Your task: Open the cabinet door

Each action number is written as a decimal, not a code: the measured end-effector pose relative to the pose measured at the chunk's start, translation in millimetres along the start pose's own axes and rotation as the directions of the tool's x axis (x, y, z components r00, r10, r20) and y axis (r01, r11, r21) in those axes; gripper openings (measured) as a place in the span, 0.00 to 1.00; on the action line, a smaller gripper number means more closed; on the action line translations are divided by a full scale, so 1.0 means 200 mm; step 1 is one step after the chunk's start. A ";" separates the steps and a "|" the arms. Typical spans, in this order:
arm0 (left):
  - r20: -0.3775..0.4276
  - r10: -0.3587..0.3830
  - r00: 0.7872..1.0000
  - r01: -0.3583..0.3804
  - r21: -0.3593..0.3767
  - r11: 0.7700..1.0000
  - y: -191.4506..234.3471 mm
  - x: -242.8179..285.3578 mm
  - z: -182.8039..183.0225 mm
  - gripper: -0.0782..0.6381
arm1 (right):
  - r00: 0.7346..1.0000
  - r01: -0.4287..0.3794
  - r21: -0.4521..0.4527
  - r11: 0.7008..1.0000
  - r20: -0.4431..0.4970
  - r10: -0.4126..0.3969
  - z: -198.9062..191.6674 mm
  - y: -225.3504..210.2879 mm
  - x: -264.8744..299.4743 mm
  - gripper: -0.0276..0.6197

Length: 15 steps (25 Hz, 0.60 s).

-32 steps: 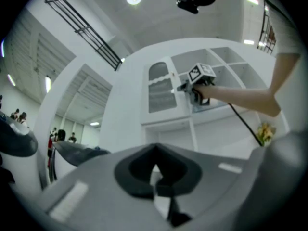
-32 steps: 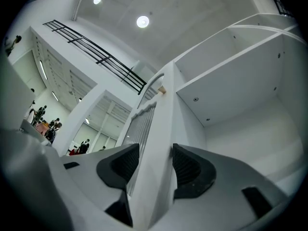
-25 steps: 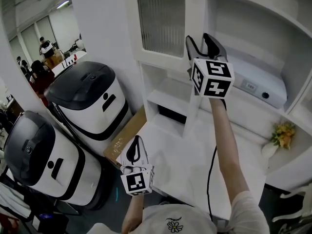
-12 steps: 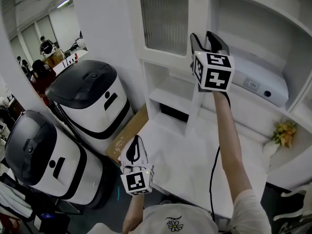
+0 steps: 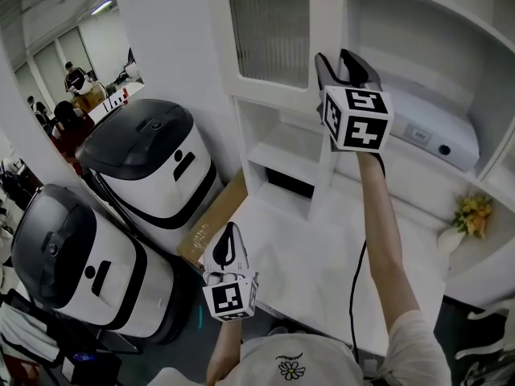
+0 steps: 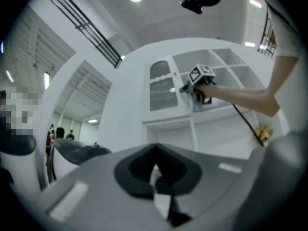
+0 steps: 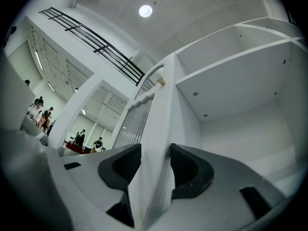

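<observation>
The white cabinet door (image 5: pixel 269 30) has a ribbed glass panel and hangs at the cabinet's upper left. My right gripper (image 5: pixel 336 61) is raised to the door's free right edge. In the right gripper view that door edge (image 7: pixel 159 129) runs up between the jaws of the right gripper (image 7: pixel 155 165). The jaws are closing, and both dark pads (image 7: pixel 185 165) lie against the door's two faces. My left gripper (image 5: pixel 228 240) hangs low by the table's front corner, shut and holding nothing. In the left gripper view the door (image 6: pixel 161 88) and the right gripper (image 6: pixel 190 86) show far off.
Two white bins with black lids (image 5: pixel 153 167) (image 5: pixel 72 256) stand on the floor at left, with a cardboard sheet (image 5: pixel 217 215) beside them. A white tabletop (image 5: pixel 322 264) lies below the cabinet. A white appliance (image 5: pixel 434 135) sits on an open shelf, and flowers (image 5: pixel 471 211) stand at right.
The right gripper's jaws have drawn in around the door's edge, and the hand has shifted slightly right. The left gripper has not moved.
</observation>
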<state>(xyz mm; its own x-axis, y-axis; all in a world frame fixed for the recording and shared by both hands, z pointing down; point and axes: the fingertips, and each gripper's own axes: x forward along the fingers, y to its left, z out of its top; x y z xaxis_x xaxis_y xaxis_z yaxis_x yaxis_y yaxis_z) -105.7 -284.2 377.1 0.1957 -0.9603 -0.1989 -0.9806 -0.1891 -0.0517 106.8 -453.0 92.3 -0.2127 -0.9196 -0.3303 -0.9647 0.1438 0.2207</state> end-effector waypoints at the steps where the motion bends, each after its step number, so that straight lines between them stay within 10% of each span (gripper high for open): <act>1: -0.003 0.001 1.000 -0.001 0.000 1.000 0.00 0.00 0.00 0.12 | 1.000 -0.001 0.001 1.000 0.004 0.001 0.00 0.00 0.00 0.31; 15: -0.035 0.010 0.999 -0.010 0.006 1.000 0.02 -0.01 -0.05 0.12 | 0.999 -0.021 0.039 0.999 0.045 0.019 0.00 0.03 -0.04 0.31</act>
<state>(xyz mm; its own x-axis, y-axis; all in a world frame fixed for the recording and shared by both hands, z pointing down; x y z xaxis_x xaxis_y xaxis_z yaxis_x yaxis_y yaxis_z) -109.1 -285.3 386.6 0.1851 -0.9688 -0.1647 -0.9824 -0.1782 -0.0557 103.4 -445.3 95.8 -0.2379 -0.8994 -0.3667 -0.9653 0.1772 0.1917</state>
